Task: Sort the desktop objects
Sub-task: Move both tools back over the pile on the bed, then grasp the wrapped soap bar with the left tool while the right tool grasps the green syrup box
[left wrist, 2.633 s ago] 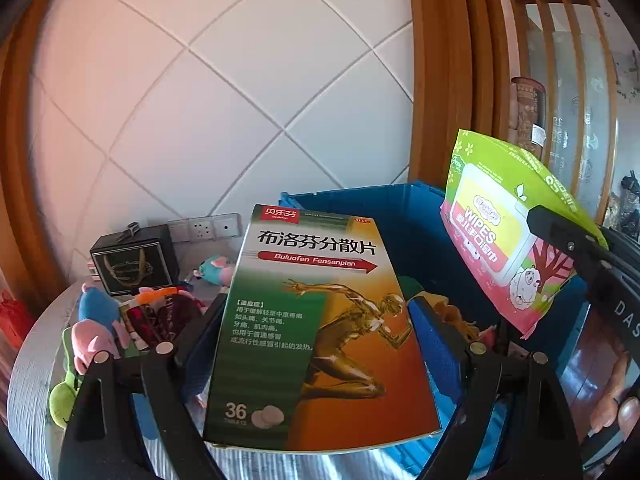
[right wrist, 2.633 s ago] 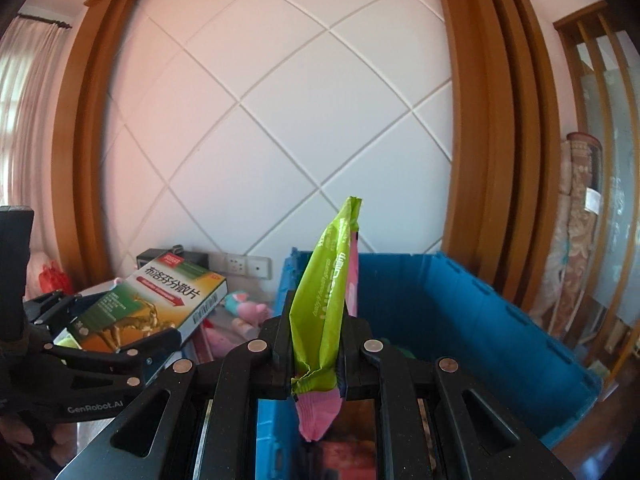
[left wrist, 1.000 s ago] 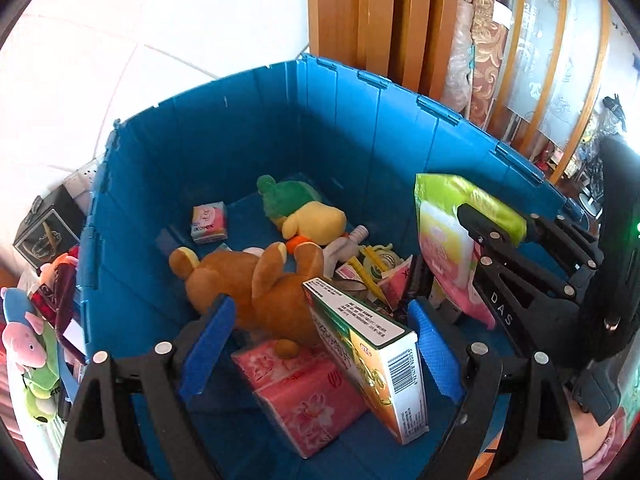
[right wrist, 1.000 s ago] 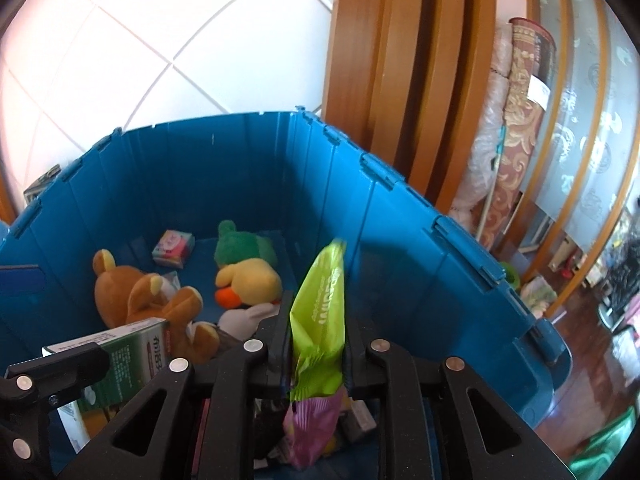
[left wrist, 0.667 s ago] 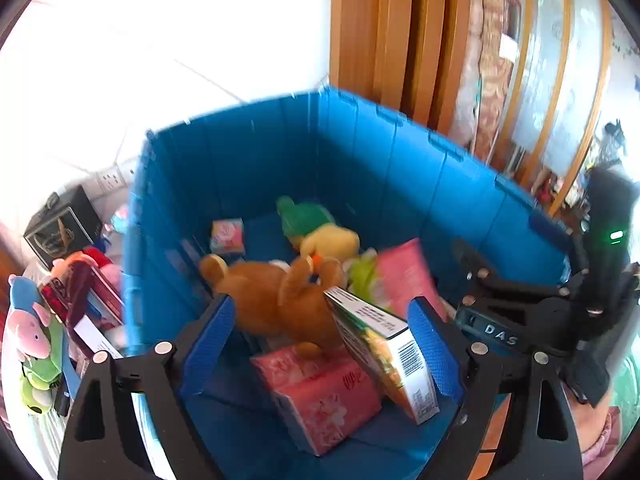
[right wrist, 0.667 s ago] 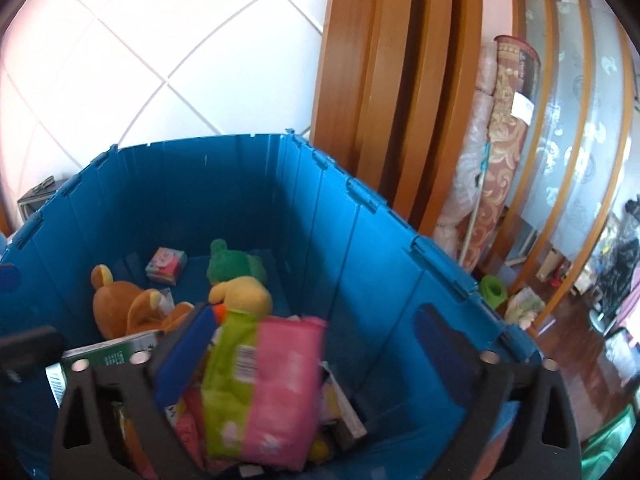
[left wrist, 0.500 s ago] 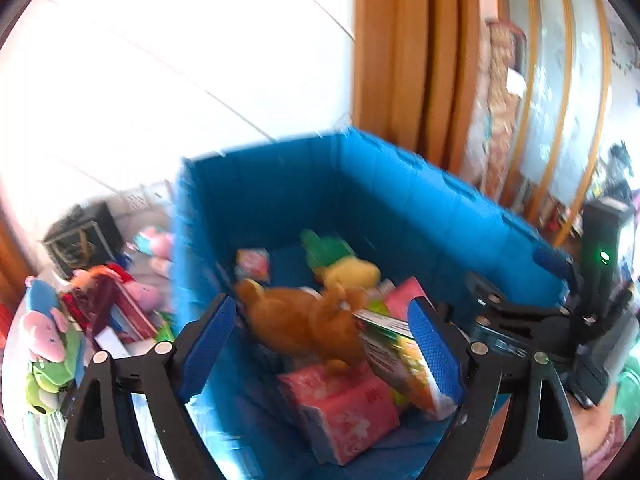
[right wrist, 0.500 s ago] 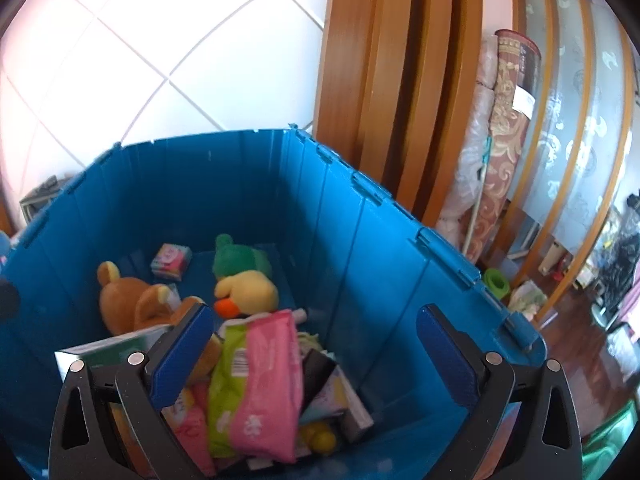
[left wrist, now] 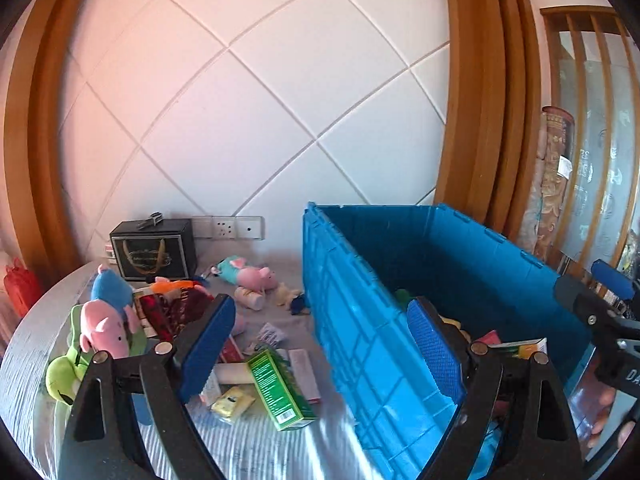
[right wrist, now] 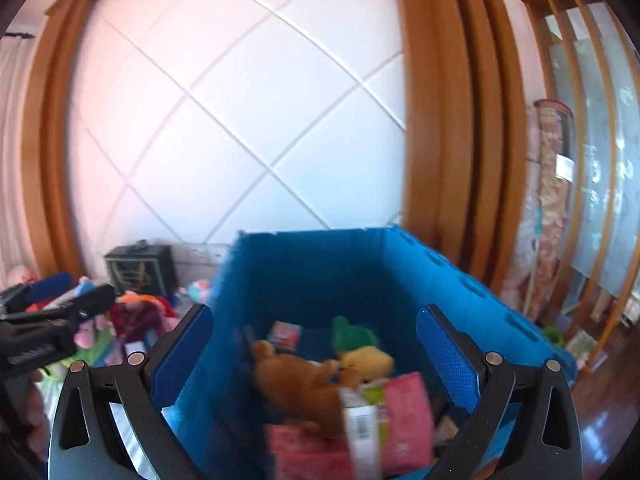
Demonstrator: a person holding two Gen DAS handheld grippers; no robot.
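Grippers, left gripper (left wrist: 320, 354) and right gripper (right wrist: 314, 354), are spread wide with nothing inside, and the light, stiff green cardboard box (left wrist: 279, 390) at lower middle looks easy to pinch by its long flat sides.

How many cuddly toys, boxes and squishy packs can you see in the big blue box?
Cuddly toys: 2 (brown bear, green-and-yellow toy)
Boxes: 2 (small pink box, barcode box)
Squishy packs: 2 (wipes pack, pink pack)
Total: 6 that I can make out in the blue bin. The picture is blurry, so more may hide.
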